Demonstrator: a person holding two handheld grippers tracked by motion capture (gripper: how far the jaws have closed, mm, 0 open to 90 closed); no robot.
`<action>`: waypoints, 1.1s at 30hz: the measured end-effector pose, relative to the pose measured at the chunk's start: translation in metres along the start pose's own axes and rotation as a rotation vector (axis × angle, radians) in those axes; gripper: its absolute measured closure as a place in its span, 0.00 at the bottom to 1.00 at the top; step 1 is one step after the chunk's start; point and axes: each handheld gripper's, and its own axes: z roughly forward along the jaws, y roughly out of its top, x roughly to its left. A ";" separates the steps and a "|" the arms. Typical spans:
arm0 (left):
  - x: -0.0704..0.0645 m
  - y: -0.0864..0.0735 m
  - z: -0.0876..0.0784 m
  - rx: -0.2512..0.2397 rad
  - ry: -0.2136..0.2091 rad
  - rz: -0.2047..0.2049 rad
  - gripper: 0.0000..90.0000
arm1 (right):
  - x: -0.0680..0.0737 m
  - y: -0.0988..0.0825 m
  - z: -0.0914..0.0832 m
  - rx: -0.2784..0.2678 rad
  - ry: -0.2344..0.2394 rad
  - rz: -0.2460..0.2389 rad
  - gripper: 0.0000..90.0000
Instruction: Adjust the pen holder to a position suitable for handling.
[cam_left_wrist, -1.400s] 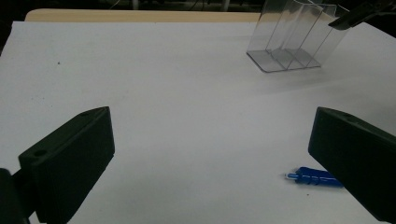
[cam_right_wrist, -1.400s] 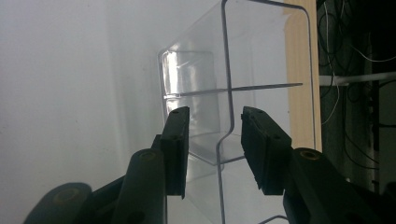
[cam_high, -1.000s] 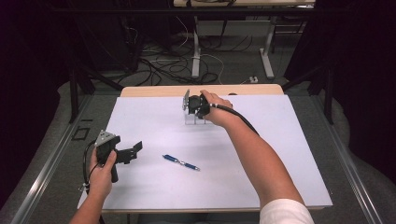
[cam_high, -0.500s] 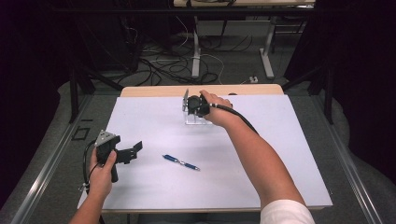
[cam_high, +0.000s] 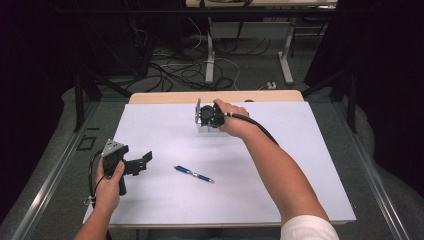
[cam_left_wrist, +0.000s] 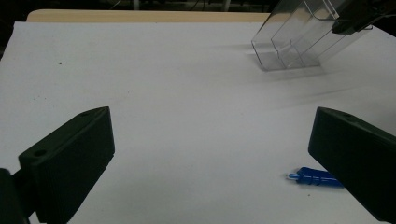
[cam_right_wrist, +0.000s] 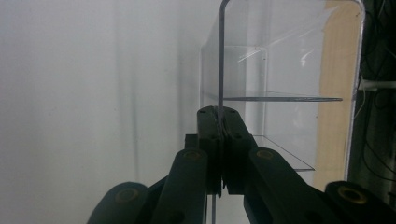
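Right tongs (cam_right_wrist: 218, 140) clenched on a wall of the clear organizer (cam_high: 202, 116), far across the counter (cam_high: 300, 165). Left tongs (cam_left_wrist: 210, 158) hang released, the blue pen (cam_high: 193, 174) untouched — early going, by the look of it.

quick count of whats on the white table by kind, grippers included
Pens: 1, the blue pen
Clear plastic organizers: 1, the clear organizer, clamped at one wall by the right gripper
Handheld grippers: 2, the right gripper and the left gripper, its jaws wide apart
Total: 4
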 end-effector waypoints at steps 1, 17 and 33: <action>0.000 0.000 0.000 0.000 0.000 0.000 0.00 | 0.001 0.000 -0.001 -0.002 -0.015 -0.004 0.99; 0.000 0.000 0.000 0.000 0.002 0.001 0.00 | 0.011 -0.002 -0.025 -0.019 -0.015 -0.002 0.99; -0.001 0.000 0.000 0.007 0.008 0.007 0.00 | 0.042 -0.005 -0.040 0.004 0.065 -0.010 0.99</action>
